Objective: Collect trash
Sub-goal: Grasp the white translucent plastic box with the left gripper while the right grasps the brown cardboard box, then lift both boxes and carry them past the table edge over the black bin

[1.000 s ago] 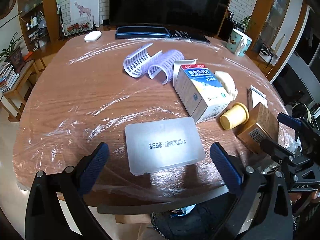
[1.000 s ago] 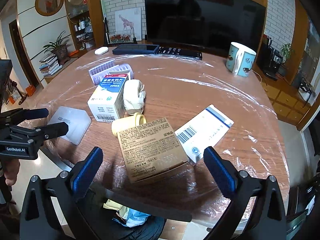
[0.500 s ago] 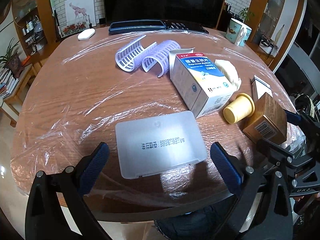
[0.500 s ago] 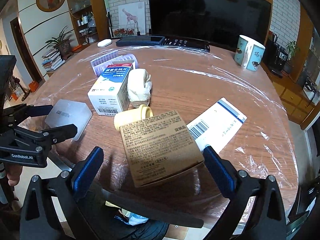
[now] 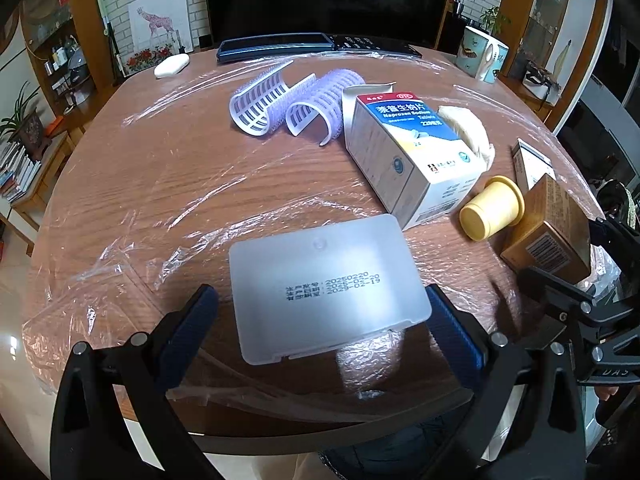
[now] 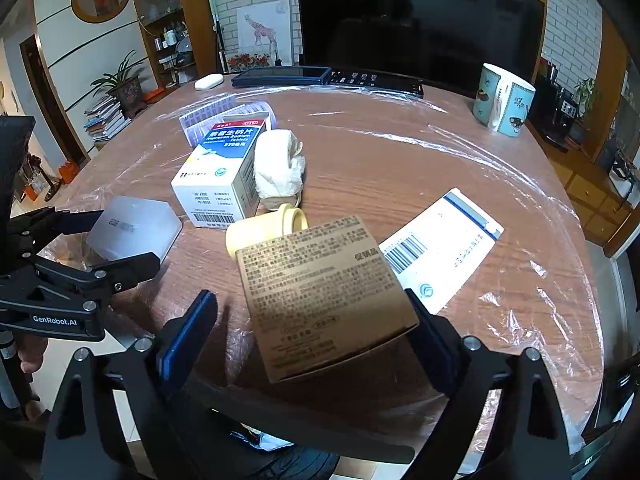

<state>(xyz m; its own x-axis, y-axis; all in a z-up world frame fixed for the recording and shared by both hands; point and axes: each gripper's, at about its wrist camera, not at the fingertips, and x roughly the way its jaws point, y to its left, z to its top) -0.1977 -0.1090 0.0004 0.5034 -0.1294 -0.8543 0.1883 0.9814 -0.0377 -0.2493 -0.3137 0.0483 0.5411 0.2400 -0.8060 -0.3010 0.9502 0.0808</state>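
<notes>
A frosted flat plastic lid (image 5: 326, 286) lies on the round wooden table (image 5: 168, 168) near its front edge, between the open fingers of my left gripper (image 5: 324, 328). It also shows in the right wrist view (image 6: 134, 228). A brown cardboard box (image 6: 324, 292) lies between the open fingers of my right gripper (image 6: 312, 328); its right side is against the right finger. Behind them lie a yellow cup (image 5: 490, 212), a white and blue medicine box (image 5: 408, 148), a crumpled tissue (image 6: 278, 168) and a flat white packet (image 6: 440, 252).
Two purple hair rollers (image 5: 288, 102), a white case (image 5: 172, 66), a tablet (image 5: 276, 44) and a remote (image 6: 376, 80) lie farther back. A mug (image 6: 502, 104) stands at the far right. Clear plastic film covers the table. A dark bin (image 6: 280, 460) sits below the front edge.
Both grippers have moved forward over the table edge. The lid now sits between my left fingers and the brown box between my right fingers. Nothing has been lifted.
</notes>
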